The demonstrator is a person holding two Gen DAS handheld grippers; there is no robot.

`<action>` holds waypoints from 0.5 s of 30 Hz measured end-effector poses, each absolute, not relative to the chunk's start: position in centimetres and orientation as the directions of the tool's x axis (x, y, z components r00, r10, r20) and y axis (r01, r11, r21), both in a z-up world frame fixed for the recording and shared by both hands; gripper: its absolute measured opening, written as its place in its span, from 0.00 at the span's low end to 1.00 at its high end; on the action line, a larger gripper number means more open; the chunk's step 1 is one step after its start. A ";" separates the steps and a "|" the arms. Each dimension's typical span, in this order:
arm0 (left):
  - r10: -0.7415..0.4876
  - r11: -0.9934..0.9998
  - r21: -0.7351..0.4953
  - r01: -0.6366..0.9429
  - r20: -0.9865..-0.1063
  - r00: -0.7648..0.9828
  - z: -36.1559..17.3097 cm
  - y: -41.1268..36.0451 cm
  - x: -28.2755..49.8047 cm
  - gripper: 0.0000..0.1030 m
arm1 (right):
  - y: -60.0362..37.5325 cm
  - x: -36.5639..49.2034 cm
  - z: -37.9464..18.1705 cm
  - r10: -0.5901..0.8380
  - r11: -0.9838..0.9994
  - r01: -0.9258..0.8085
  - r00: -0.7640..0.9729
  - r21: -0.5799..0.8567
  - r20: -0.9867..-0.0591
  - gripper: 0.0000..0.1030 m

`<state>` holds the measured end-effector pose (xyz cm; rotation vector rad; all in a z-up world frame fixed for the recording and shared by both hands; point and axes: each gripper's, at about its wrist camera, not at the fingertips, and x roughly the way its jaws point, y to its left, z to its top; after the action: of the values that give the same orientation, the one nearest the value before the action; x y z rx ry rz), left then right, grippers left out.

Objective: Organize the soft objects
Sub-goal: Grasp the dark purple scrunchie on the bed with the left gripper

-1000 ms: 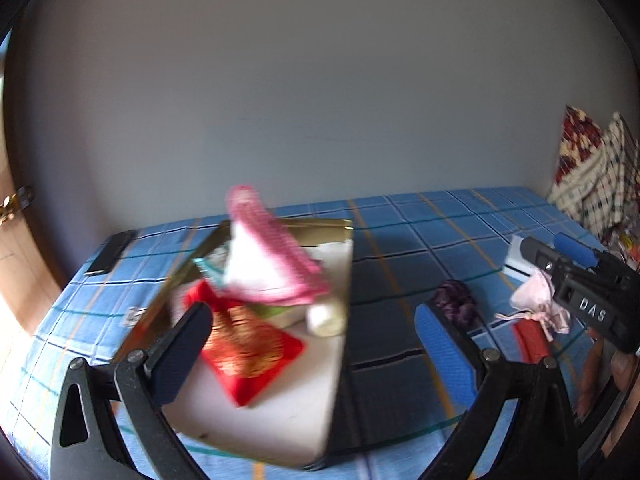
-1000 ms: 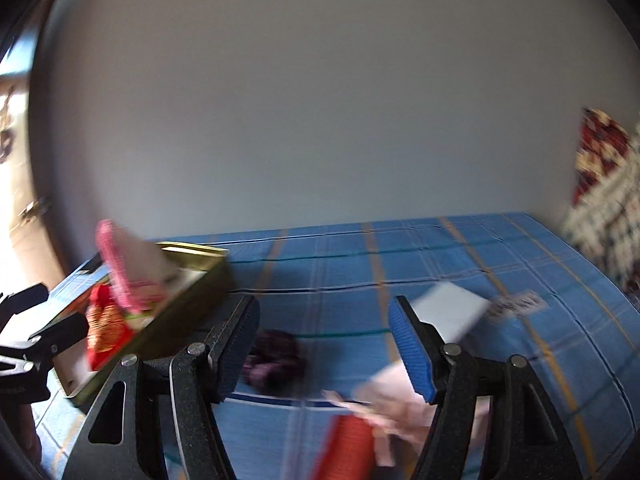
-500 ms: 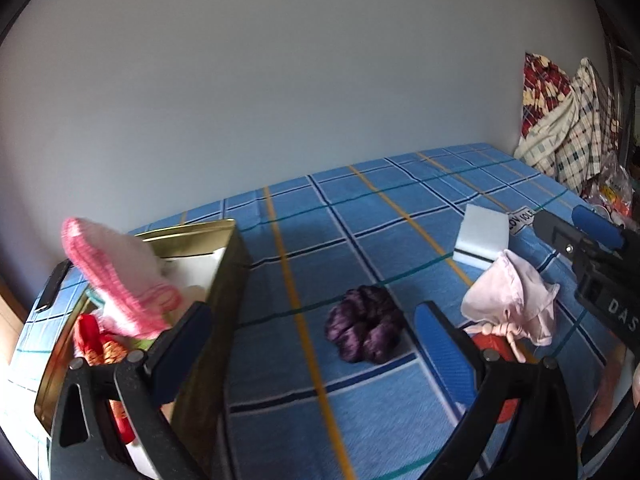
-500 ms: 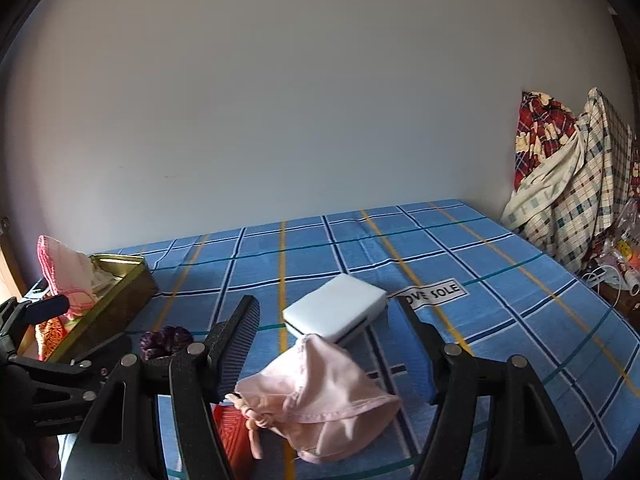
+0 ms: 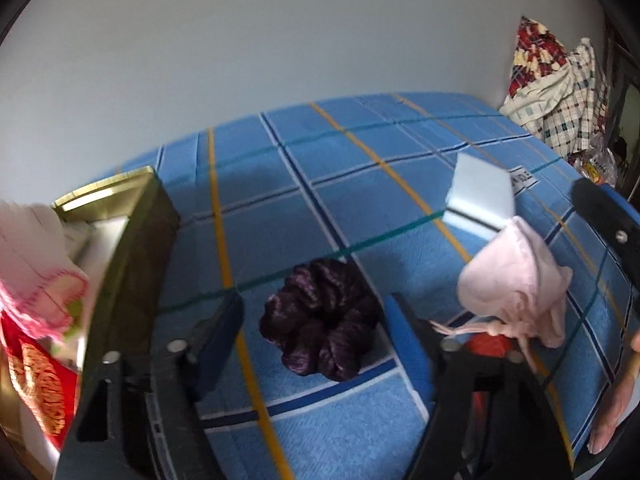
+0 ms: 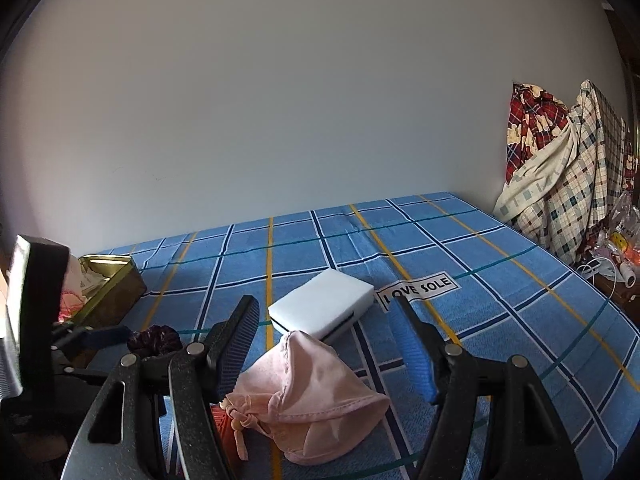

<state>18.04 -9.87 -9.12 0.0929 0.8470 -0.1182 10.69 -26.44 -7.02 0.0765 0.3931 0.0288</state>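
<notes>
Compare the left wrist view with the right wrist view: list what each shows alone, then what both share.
Left only: the red and gold pouch in the tin, and a person's fingers at the right edge.
Right only: the LOVE SOLE label in full, and white cables beside the bed.
Both: purple scrunchie, pink drawstring pouch, white sponge block, gold tin.

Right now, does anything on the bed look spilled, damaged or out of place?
Nothing spilled or damaged. Still loose on the blue checked sheet, outside the gold tin: a purple scrunchie, a pink drawstring pouch slumped over something red, and a white foam block.
</notes>
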 end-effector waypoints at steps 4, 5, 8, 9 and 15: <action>-0.123 0.986 -0.025 0.162 -0.769 0.627 -9.9 -9.3 18.3 0.49 | -26.3 11.0 -7.1 0.024 0.998 0.003 0.918 0.068 -0.396 0.77; -0.125 0.986 -0.023 0.167 -0.768 0.628 -9.9 -9.3 18.2 0.46 | -26.3 11.1 -7.1 0.021 0.998 0.006 0.915 0.066 -0.402 0.77; -0.136 0.983 -0.025 0.182 -0.762 0.633 -9.8 -9.4 17.7 0.36 | -26.4 11.4 -7.3 0.019 0.998 0.010 0.906 0.065 -0.422 0.77; -0.136 0.984 -0.027 0.179 -0.759 0.637 -9.7 -9.3 17.6 0.35 | -26.5 11.6 -7.4 0.020 0.998 0.011 0.902 0.068 -0.432 0.77; -0.120 0.990 -0.034 0.135 -0.697 0.707 -8.4 -8.3 16.8 0.34 | -26.6 13.1 -8.1 0.029 0.996 0.016 0.862 0.085 -0.506 0.78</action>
<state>16.81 -8.32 -8.41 0.0205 0.7732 -0.1418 13.05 -26.65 -8.07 0.0869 0.5313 0.0066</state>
